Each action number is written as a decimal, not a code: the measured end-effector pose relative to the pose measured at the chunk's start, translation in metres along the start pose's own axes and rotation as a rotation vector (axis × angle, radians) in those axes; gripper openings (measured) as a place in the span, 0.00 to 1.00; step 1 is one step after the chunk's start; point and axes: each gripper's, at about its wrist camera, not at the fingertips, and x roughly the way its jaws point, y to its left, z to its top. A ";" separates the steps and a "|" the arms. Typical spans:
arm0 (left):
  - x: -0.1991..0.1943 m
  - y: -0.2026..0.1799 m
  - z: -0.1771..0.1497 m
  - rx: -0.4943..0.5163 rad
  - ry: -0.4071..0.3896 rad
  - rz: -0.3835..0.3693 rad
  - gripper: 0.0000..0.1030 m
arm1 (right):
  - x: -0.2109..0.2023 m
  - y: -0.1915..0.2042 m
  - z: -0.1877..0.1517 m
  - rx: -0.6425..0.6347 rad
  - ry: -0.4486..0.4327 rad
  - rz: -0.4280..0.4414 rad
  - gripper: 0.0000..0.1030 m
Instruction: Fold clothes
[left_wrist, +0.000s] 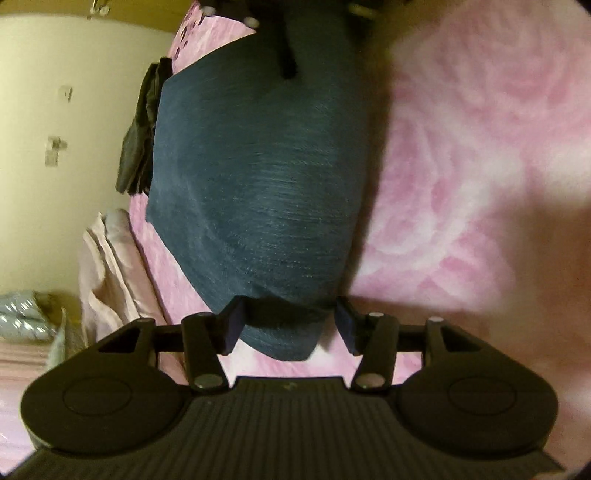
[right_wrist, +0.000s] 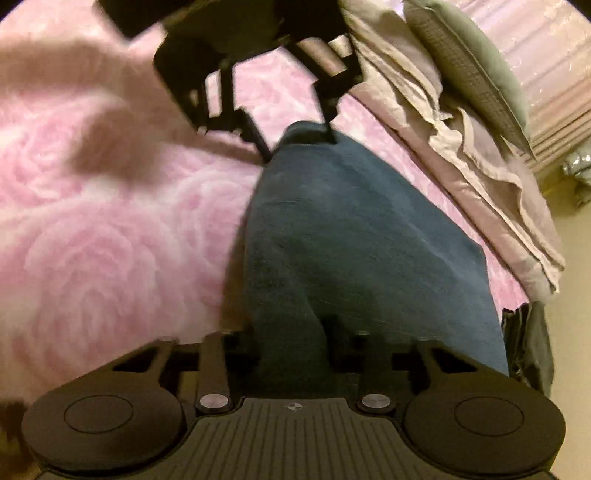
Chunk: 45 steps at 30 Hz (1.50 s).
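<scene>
Between the pads of the left gripper (left_wrist: 290, 326): the near rounded end of a dark blue garment (left_wrist: 255, 192), jaws about half open, pads flanking the cloth with a gap on the right side, not visibly pressing. Right gripper (right_wrist: 291, 341): jaws narrowed around a raised pucker at the opposite end of the same garment; the picture is blurred, so I judge it a pinch rather than see one.

Garment: long, narrow, apparently already folded lengthwise; a heathered, denim-like weave with fine pale flecks; edges soft and curved. It lies flat along the bed, on a pink blanket (left_wrist: 480, 155), plush, embossed with a rose pattern.

Beyond: rumpled pale mauve sheets (right_wrist: 480, 184), a grey-green pillow (right_wrist: 469, 62), a black cloth (left_wrist: 138, 144) at the bed's edge.

Handling note: take both layers squarely at each end, lift evenly, and bring end to end with the side edges aligned; the plush nap may drag the cloth.
</scene>
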 end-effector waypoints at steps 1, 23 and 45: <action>0.000 0.001 0.004 0.005 -0.007 0.001 0.49 | -0.005 -0.006 -0.002 -0.018 -0.001 0.004 0.28; 0.006 -0.007 0.093 -0.052 0.028 0.013 0.41 | 0.010 0.017 -0.035 -0.143 -0.027 -0.169 0.45; -0.009 0.009 0.086 -0.207 0.068 -0.064 0.28 | -0.009 0.012 -0.077 -0.175 -0.001 -0.166 0.29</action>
